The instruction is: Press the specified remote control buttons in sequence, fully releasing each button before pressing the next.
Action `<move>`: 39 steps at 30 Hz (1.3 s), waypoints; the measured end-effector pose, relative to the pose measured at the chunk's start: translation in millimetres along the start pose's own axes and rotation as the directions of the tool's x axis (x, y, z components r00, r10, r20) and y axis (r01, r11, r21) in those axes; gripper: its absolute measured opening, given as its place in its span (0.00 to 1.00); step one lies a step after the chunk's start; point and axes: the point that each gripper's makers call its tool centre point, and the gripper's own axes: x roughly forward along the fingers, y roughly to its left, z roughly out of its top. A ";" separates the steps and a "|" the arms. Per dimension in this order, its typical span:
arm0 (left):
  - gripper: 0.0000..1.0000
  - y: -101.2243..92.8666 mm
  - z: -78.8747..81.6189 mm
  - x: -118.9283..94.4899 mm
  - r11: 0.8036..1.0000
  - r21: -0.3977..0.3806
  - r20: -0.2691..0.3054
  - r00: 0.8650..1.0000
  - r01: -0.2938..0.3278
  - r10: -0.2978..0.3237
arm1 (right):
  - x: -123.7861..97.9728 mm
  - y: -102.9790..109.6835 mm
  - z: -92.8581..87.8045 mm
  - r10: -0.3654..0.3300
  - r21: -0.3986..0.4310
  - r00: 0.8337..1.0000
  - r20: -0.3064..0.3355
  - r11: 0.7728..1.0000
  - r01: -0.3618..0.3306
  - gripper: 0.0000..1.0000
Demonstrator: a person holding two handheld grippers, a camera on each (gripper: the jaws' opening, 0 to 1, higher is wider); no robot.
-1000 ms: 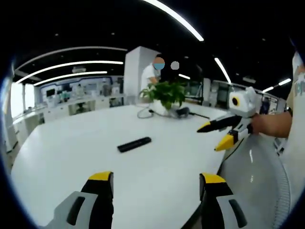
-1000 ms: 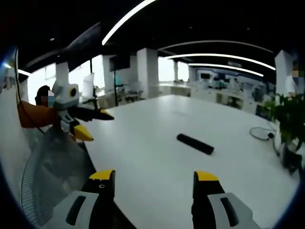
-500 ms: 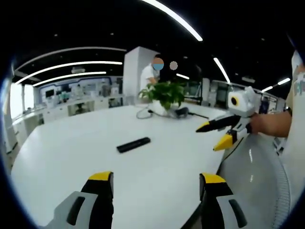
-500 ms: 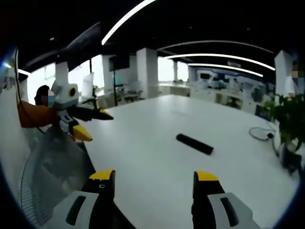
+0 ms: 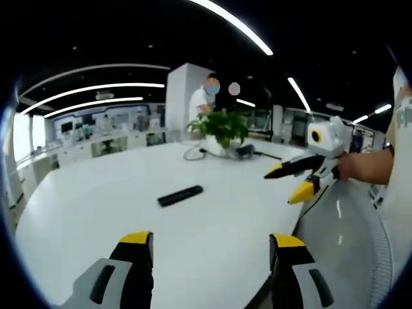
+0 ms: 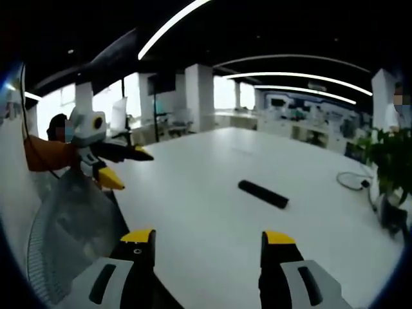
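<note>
A black remote control [image 5: 181,195] lies flat near the middle of the white table [image 5: 96,206]; in the right gripper view the remote control [image 6: 263,194] also lies apart from everything. My left gripper [image 5: 211,254] is open over the table's near edge, well short of the remote, nothing between its yellow-tipped jaws. My right gripper [image 6: 209,251] is open too, held above the table edge. In the left gripper view the right gripper [image 5: 293,182] hangs at the right, open; in the right gripper view the left gripper [image 6: 126,168] hangs at the left, open.
A potted green plant [image 5: 222,127] stands at the table's far side with a cable and a dark device beside it. A person [image 5: 205,96] is behind the plant. A grey mesh chair back [image 6: 71,225] is by the table edge. A sleeve [image 6: 45,156] holds the left gripper.
</note>
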 end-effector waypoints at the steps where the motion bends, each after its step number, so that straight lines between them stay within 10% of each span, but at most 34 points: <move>1: 0.75 0.1 0.0 -0.1 1.000 0.000 0.000 1.000 0.000 0.000 | 0.2 0.0 -0.1 0.001 -0.001 1.000 0.000 1.000 -0.001 0.64; 39: 0.75 -4.0 -4.8 4.1 1.000 0.018 -0.031 0.999 0.019 -0.019 | 1.6 0.5 -0.5 0.017 0.003 1.000 -0.001 1.000 -0.017 0.64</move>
